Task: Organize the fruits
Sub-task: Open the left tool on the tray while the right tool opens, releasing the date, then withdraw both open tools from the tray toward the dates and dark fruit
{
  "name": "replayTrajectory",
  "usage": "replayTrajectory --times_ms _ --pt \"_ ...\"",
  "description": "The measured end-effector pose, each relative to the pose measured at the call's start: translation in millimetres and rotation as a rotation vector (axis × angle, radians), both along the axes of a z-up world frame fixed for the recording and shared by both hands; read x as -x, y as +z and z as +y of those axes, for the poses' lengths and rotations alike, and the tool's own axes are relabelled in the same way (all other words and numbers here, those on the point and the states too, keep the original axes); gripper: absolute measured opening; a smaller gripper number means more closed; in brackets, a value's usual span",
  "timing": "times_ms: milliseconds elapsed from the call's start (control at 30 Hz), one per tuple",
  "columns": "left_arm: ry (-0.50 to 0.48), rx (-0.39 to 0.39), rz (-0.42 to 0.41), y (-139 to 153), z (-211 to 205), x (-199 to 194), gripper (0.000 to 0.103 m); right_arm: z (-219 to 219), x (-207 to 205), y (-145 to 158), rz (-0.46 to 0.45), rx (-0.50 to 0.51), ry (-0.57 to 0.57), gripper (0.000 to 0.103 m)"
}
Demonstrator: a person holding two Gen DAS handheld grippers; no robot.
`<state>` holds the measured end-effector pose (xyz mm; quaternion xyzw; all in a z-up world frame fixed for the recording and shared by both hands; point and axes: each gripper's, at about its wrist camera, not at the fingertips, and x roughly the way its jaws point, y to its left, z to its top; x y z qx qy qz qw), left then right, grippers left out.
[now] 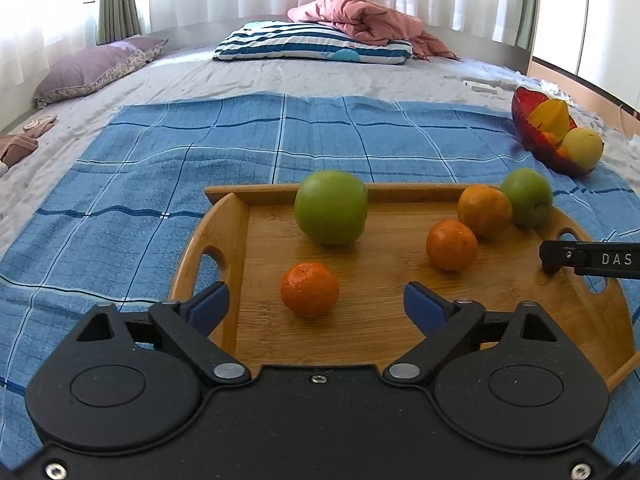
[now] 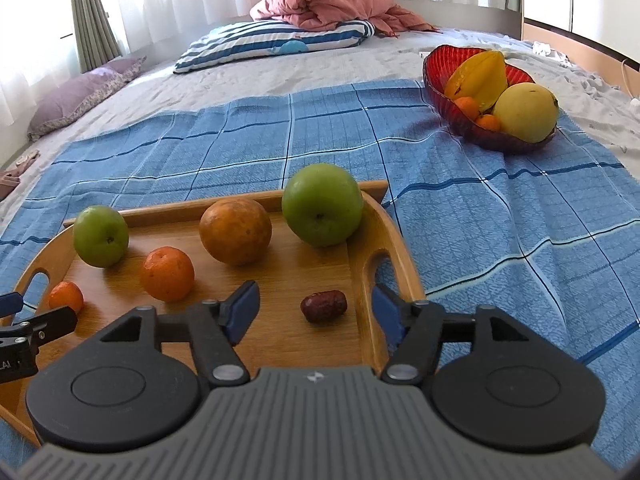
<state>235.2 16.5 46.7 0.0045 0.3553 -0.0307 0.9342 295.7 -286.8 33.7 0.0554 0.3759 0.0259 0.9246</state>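
A wooden tray (image 1: 380,320) (image 2: 280,332) lies on a blue checked cloth. My left gripper (image 1: 316,296) is open, and a small orange (image 1: 309,289) sits on the tray between its blue pads without touching them. Beyond it are a large green apple (image 1: 331,207), two oranges (image 1: 452,245) (image 1: 485,210) and a smaller green apple (image 1: 527,196). My right gripper (image 2: 316,300) is open over the tray's right end, with a dark red date (image 2: 323,306) loose between its fingers. A red bowl (image 2: 440,64) (image 1: 524,120) holds a starfruit, a yellow fruit and small oranges.
The cloth (image 1: 160,168) covers part of a grey bed. A striped pillow (image 1: 312,46), a pink blanket (image 1: 360,16) and a purple pillow (image 1: 92,68) lie at the far end by the curtains. The other gripper's finger (image 1: 592,260) reaches in over the tray's right handle.
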Motion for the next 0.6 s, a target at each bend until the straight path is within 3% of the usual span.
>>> replayTrajectory --times_ms 267,600 --pt "0.006 0.000 -0.008 1 2 9 0.102 0 9 5 -0.020 0.005 0.001 0.089" --pt "-0.008 0.013 -0.019 4 7 25 0.103 2 28 9 -0.061 0.014 0.025 0.092"
